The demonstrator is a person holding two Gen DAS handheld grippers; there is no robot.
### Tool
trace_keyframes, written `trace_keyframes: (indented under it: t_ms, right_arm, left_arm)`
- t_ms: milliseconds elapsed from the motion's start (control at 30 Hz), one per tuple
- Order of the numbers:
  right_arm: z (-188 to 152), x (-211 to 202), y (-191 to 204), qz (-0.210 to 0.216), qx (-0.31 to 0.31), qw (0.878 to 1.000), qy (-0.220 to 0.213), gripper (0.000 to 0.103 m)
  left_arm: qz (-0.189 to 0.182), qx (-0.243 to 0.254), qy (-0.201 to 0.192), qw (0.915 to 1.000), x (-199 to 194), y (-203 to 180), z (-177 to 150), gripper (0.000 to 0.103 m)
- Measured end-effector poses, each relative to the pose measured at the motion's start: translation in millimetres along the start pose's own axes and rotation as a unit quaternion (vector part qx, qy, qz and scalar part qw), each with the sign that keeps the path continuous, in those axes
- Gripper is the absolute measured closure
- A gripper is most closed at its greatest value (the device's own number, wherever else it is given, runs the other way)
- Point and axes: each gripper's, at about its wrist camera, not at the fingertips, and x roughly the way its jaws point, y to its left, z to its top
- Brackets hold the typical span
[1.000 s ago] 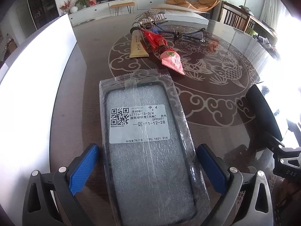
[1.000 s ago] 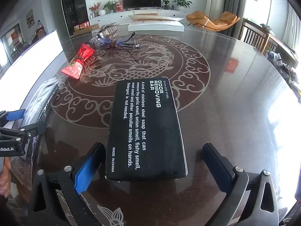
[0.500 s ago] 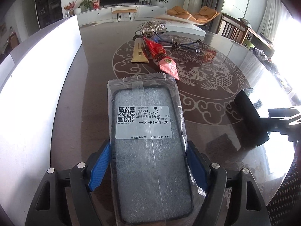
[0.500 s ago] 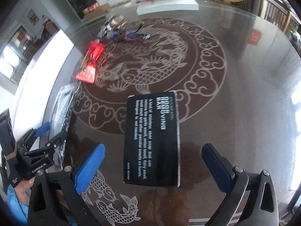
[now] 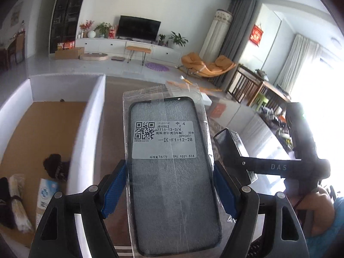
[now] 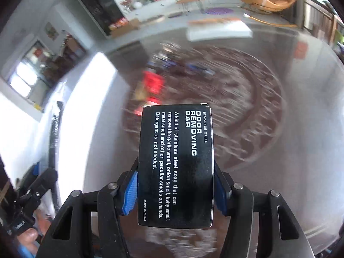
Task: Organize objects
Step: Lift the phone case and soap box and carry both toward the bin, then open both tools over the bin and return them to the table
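Observation:
My left gripper is shut on a bagged black phone case with a white QR label and holds it up off the table, beside a white-walled box. My right gripper is shut on a black "odor removing bar" box and holds it lifted above the table. The black box and the right gripper also show in the left wrist view at the right. The left gripper with the case seen edge-on shows at the left of the right wrist view.
The white box has a brown floor holding a dark bundle, a blue-and-white packet and a pale roll. A red pouch and tangled cords lie blurred on the patterned dark table.
Both grippers closed on their objects and lifted them from the table. The left one tilted up and moved toward the white box; the right view is blurred by motion.

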Motion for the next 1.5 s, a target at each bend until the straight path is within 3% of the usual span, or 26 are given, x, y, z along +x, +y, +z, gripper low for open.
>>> trace_keyframes:
  t_ms: [167,267,367,433,467,533,567,600,667,767,867,1000,1133,1200,1333,1400,1500]
  right_arm:
    - [23.5,3.3,120.2,0.121,-0.045,0.991,-0.016,0.044]
    - [23.5,22.4,195.4,0.176,-0.092,0.980,0.002,0.044]
    - [7.8,52.3,257.7,0.182,-0.150,0.972,0.019,0.043]
    - [-2.6,75.1,278.9,0.171,-0.166,0.970,0.049,0.042]
    - [-7.5,83.1,284.9,0.161,-0.168,0.970,0.064,0.042]
    - [-16.8,85.6,287.4,0.150,-0.175,0.971,0.063,0.041]
    - [-19.2,81.6,284.9,0.143,-0.180,0.972,0.051,0.033]
    - [-20.1,76.1,279.0,0.129,-0.185,0.974,0.031,0.027]
    - [-22.1,61.6,263.8,0.102,-0.186,0.977,-0.008,0.011]
    - [-14.4,51.0,219.5,0.044,-0.171,0.982,-0.067,0.009]
    - [-17.8,39.5,155.9,-0.044,-0.144,0.982,-0.117,0.001]
    - [-35.4,39.7,50.5,-0.162,-0.087,0.977,-0.108,0.001]
    - [-54.9,33.0,-43.7,-0.233,-0.023,0.968,-0.093,0.001]
    - [-60.6,25.9,-76.7,-0.257,0.003,0.962,-0.088,0.001]
    - [-64.9,14.9,-113.5,-0.278,0.036,0.956,-0.091,0.001]
    - [-63.9,13.3,-125.8,-0.282,0.044,0.954,-0.095,0.001]
    - [-63.8,20.6,-144.2,-0.288,0.051,0.952,-0.092,0.001]
  left_arm:
    - [0.083,-0.049,-0.042,0.9945,-52.6,83.0,31.8,0.027]
    - [0.170,-0.080,-0.024,0.9819,-60.4,142.9,25.2,0.027]
    - [0.275,-0.102,0.052,0.9547,-45.6,196.9,2.7,0.026]
    - [0.315,-0.122,0.105,0.9353,-34.3,226.2,-12.0,0.026]
    - [0.322,-0.135,0.116,0.9297,-32.6,235.6,-17.3,0.026]
    - [0.316,-0.162,0.118,0.9274,-34.6,247.3,-25.1,0.024]
    - [0.313,-0.171,0.112,0.9276,-35.5,248.7,-26.5,0.018]
    - [0.313,-0.175,0.104,0.9275,-34.7,245.2,-28.2,0.012]
    - [0.310,-0.177,0.083,0.9305,-32.8,235.0,-25.9,0.012]
    - [0.284,-0.169,0.056,0.9421,-27.7,215.9,-21.3,0.012]
    - [0.248,-0.143,0.031,0.9577,-17.5,170.4,-4.1,0.012]
    - [0.165,-0.081,0.016,0.9830,-3.6,97.6,7.6,0.012]
    - [0.080,-0.001,0.026,0.9965,3.6,15.4,7.9,0.010]
    - [0.037,0.033,0.045,0.9978,15.3,-24.0,3.0,0.000]
    - [-0.028,0.058,0.111,0.9917,61.4,-79.9,-23.9,0.000]
    - [-0.023,0.076,0.134,0.9878,91.2,-93.6,-41.7,0.000]
    - [0.015,0.110,0.139,0.9839,130.5,-104.6,-64.4,0.000]
